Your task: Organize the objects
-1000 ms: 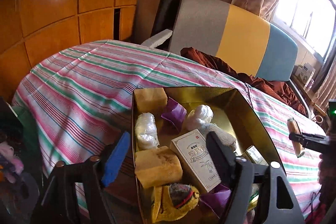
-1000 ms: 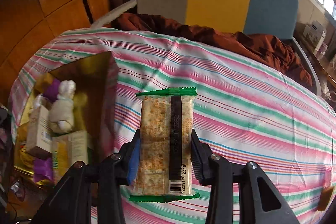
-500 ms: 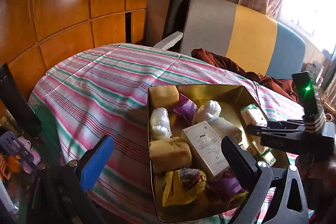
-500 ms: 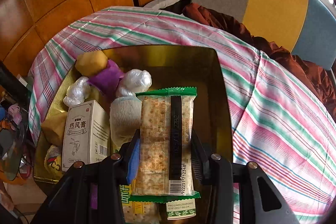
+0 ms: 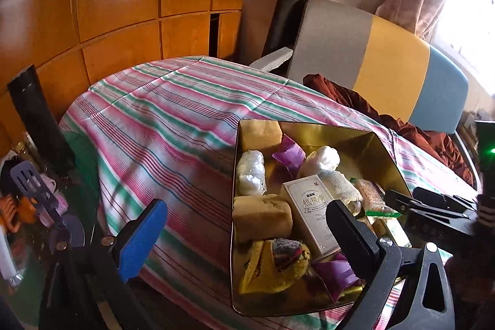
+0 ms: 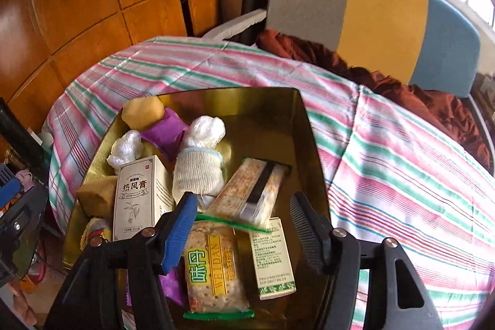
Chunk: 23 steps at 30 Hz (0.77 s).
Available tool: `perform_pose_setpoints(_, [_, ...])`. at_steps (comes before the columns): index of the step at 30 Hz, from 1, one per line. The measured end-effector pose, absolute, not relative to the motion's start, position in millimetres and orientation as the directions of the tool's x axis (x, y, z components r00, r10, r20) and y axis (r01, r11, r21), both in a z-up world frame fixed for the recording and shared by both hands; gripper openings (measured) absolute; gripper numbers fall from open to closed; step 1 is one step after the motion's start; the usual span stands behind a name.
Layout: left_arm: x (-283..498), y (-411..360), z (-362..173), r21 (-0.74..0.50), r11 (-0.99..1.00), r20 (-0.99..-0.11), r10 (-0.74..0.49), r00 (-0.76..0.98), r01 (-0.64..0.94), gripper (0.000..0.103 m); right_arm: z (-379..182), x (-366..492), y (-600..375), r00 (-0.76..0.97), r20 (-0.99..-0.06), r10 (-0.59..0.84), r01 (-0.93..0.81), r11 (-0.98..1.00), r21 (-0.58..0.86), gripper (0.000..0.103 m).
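On the white carton (image 6: 136, 200) in my gold tin (image 6: 235, 96) I read 热风膏 in bold black characters; the small print under it is too fine. The cracker packet (image 6: 213, 265) nearest me says 味丹 in green and WEIDAN in gold letters running up its side. The small green-trimmed box (image 6: 272, 259) beside it carries "EXP 2027.06.24" near its lower edge; the rest there blurs out.

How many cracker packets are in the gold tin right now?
2. One cracker packet lies tilted near the middle of the gold tin, leaning on the second packet, which lies flat at the near end beside a small white box. Others may be hidden underneath.
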<state>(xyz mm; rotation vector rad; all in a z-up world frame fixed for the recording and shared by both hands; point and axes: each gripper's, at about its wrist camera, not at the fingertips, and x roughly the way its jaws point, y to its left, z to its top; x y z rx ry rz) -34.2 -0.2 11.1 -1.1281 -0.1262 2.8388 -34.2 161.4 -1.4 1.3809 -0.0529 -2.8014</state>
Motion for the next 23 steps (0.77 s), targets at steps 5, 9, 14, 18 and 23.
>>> perform_pose_setpoints(5, [-23, 4, 13, -0.091, -0.995, -0.667, 0.097, -0.739, -0.048, 0.103, 3, -9, 161, -0.639, -0.768, 0.044, -0.058, -0.998, -0.009, 0.064])
perform_pose_setpoints(9, [-13, 7, 14, -0.088, -0.994, -0.652, 0.101, -0.751, -0.058, 0.103, 2, 9, 162, -0.650, -0.753, 0.097, -0.105, -0.994, -0.037, 0.064])
perform_pose_setpoints(14, [-1, 15, 15, -0.076, -0.995, -0.631, 0.100, -0.769, -0.067, 0.102, 4, 27, 166, -0.663, -0.740, 0.113, -0.118, -0.992, -0.046, 0.064])
perform_pose_setpoints(18, [5, 20, 15, -0.076, -0.994, -0.632, 0.108, -0.768, -0.077, 0.102, 6, 33, 164, -0.677, -0.727, 0.110, -0.115, -0.992, -0.043, 0.064])
perform_pose_setpoints(23, [7, 23, 15, -0.067, -0.995, -0.636, 0.096, -0.765, -0.069, 0.103, 8, 33, 162, -0.683, -0.722, 0.109, -0.113, -0.993, -0.042, 0.064])
